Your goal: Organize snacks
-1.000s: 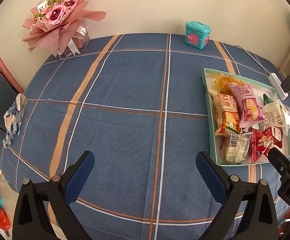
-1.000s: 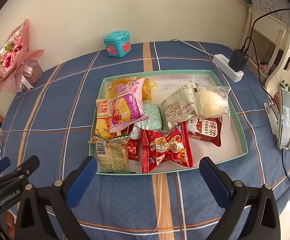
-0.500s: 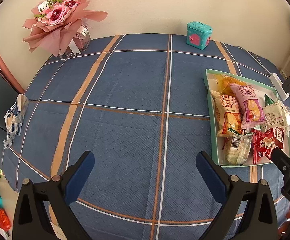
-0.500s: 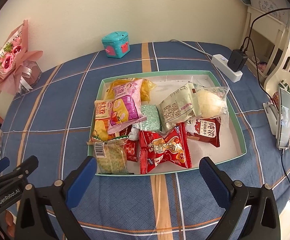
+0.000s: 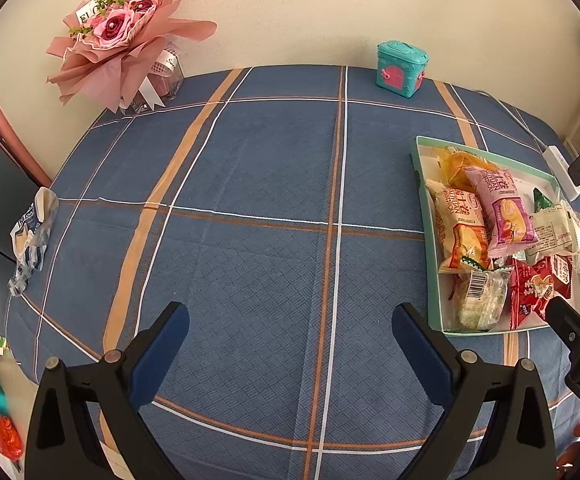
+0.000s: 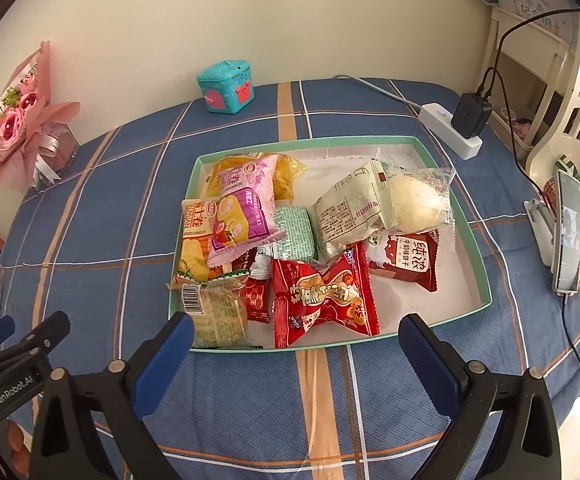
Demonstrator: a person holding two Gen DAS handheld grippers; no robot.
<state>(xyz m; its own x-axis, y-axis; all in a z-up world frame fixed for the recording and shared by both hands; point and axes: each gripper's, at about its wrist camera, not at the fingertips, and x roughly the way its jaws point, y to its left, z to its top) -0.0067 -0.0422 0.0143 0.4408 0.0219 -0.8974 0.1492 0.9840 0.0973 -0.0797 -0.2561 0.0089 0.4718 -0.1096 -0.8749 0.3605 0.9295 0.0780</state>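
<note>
Both wrist views look forward across the table, sharing the snack tray.

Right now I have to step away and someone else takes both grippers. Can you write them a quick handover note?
Left gripper: open, empty, over bare blue plaid tablecloth.
Right gripper: open, empty, at the near edge of the green tray.
Snacks: all jumbled in the tray, mostly on its left side. Pink packet lies on the orange packet; red packet and barcode cracker pack sit nearest the right gripper; white bun packet is toward the back right.
Done: nothing sorted that shows.
Left: pick and arrange every packet. The red one looks the easiest start.
</note>
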